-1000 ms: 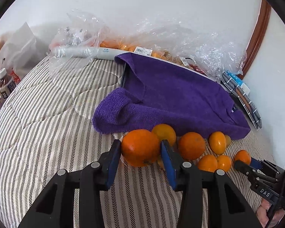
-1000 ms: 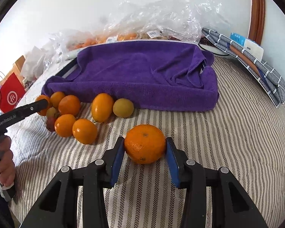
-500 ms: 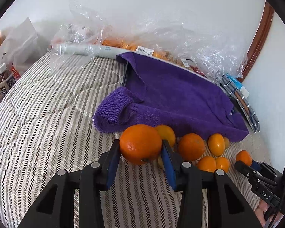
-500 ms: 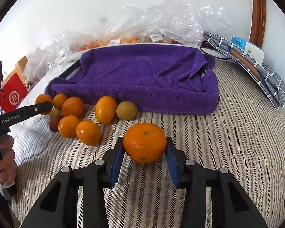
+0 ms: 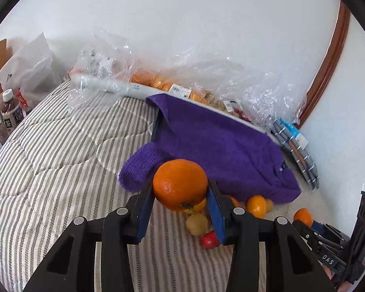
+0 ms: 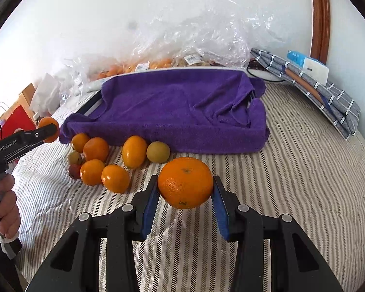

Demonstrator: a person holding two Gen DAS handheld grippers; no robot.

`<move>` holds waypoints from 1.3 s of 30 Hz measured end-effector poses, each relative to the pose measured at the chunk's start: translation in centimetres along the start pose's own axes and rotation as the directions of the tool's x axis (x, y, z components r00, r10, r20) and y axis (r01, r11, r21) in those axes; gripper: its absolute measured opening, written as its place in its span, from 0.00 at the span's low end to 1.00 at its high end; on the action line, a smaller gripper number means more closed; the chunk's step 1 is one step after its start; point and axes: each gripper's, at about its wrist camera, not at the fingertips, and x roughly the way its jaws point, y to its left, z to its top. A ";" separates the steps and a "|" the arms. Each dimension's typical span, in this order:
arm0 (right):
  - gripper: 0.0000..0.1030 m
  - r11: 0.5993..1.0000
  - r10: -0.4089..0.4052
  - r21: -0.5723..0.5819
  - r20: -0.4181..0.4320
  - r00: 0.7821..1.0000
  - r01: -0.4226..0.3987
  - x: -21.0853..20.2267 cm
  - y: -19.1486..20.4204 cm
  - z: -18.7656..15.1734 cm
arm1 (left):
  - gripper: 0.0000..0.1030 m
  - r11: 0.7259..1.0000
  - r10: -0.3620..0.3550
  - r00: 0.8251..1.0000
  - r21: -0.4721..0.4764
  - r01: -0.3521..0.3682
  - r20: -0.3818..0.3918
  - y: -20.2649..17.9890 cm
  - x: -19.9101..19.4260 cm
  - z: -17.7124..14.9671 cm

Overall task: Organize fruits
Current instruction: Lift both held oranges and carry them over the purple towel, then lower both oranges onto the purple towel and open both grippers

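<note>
My left gripper (image 5: 180,206) is shut on a large orange (image 5: 180,183) and holds it above the striped bedspread, in front of the purple towel-lined tray (image 5: 219,146). My right gripper (image 6: 185,200) is shut on another large orange (image 6: 185,182), also lifted, before the tray (image 6: 182,107). A cluster of several small oranges (image 6: 96,149), a yellow-green fruit (image 6: 158,151) and a small red fruit (image 6: 74,171) lies on the bed at the tray's front left. The left gripper with its orange (image 6: 48,129) shows at the left edge of the right wrist view.
Crinkled plastic bags with more fruit (image 6: 158,63) lie behind the tray against the wall. Folded grey checked cloths (image 6: 316,90) lie at the right. A water bottle (image 5: 11,114) and a red object stand off the bed's left side. The right gripper's handle (image 5: 328,255) is at lower right.
Both grippers have lifted their oranges off the bedspread. The left one has risen more and moved toward the towel, uncovering a yellowish and a red fruit beneath.
</note>
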 end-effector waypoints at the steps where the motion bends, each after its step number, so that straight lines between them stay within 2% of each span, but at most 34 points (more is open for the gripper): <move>1: 0.41 1.000 0.000 0.007 0.010 1.000 0.000 -0.4 -0.2 0.4 | 0.39 1.000 0.000 1.000 0.004 0.000 0.004 -0.2 -0.2 0.3; 11: 0.41 0.998 -0.012 0.056 0.116 0.993 0.006 -3.0 -1.2 6.8 | 0.39 0.999 0.025 0.998 0.034 -0.027 0.064 -3.9 -0.5 5.8; 15: 0.41 0.998 -0.022 0.068 0.133 0.991 0.013 -2.1 -1.8 9.5 | 0.39 0.998 0.044 0.994 0.033 -0.048 0.095 -4.8 0.5 7.7; 20: 0.41 0.997 -0.035 0.067 0.132 0.991 0.026 0.1 -2.1 12.5 | 0.39 0.998 0.061 0.994 0.013 -0.063 0.092 -5.0 3.1 9.4; 29: 0.41 0.997 -0.025 0.081 0.112 0.993 0.016 4.5 -2.8 15.2 | 0.39 0.996 0.087 0.996 0.021 -0.088 0.025 -4.2 8.8 8.7; 39: 0.41 0.992 -0.003 0.124 0.030 1.000 -0.001 9.2 -4.4 13.5 | 0.39 0.997 0.078 0.995 0.032 -0.076 -0.057 -2.8 12.1 6.6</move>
